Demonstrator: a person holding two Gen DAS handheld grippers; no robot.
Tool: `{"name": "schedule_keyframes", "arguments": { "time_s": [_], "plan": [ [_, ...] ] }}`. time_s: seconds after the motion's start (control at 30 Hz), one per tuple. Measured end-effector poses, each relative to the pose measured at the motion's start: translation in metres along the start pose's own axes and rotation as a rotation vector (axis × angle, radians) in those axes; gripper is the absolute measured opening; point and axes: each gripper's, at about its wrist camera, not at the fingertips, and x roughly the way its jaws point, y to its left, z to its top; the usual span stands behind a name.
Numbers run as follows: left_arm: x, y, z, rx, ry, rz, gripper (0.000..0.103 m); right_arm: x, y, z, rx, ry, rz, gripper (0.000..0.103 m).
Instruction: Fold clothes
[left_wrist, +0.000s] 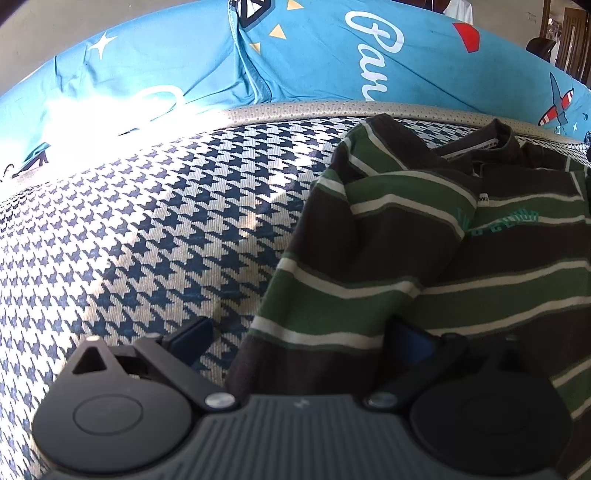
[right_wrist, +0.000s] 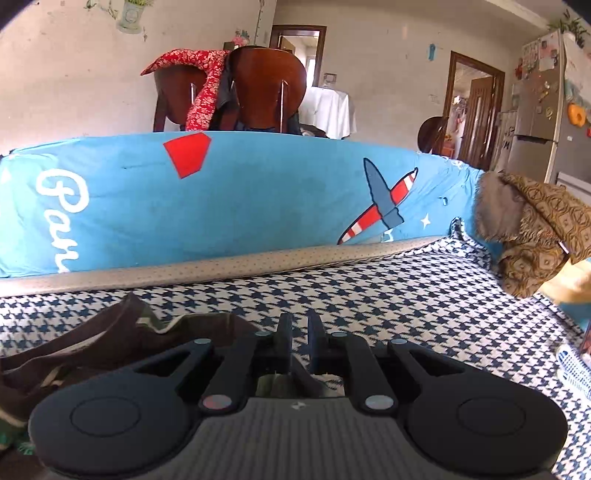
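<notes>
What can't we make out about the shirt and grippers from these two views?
- Striped shirt: right and lower parts cut off by the left wrist frame edge.
- Right hand-held gripper: nearly closed; its own body hides whether fabric is pinched.
- Collar label: text too small.

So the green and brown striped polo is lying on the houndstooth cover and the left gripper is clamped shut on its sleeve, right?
Not quite. The left wrist view shows the left gripper open, its fingers spread wide either side of the shirt's edge and gripping nothing. The rest holds: the green and brown striped polo lies on the houndstooth cover.
</notes>
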Motion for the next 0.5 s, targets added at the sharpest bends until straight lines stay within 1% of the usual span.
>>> {"name": "schedule_keyframes", "arguments": {
  "time_s": [0.03, 0.07, 0.17, 0.2, 0.27, 0.37, 0.5],
  "plan": [
    [0.0, 0.0, 0.0, 0.0, 0.001, -0.001, 0.103, 0.004, -0.004, 0.001, 0.037, 0.02, 0.012, 0.014],
    [0.0, 0.0, 0.0, 0.0, 0.001, -0.002, 0.103, 0.007, -0.008, 0.002, 0.074, 0.039, 0.025, 0.019],
    [0.0, 0.001, 0.001, -0.006, 0.003, -0.006, 0.103, 0.011, -0.016, 0.003, 0.157, 0.067, 0.039, 0.022],
    [0.0, 0.002, 0.002, -0.01, 0.003, -0.007, 0.103, 0.009, -0.017, 0.004, 0.156, 0.064, 0.043, 0.022],
    [0.0, 0.003, 0.002, -0.016, 0.003, -0.007, 0.103, 0.003, -0.019, 0.005, 0.145, 0.048, 0.043, 0.028],
    [-0.002, 0.004, 0.003, -0.026, 0.0, -0.007, 0.103, -0.007, -0.025, 0.008, 0.134, 0.028, 0.043, 0.032],
    [-0.004, 0.003, 0.003, -0.024, -0.011, 0.0, 0.103, -0.019, -0.035, 0.007, 0.118, 0.04, 0.035, 0.035]
  ]
}}
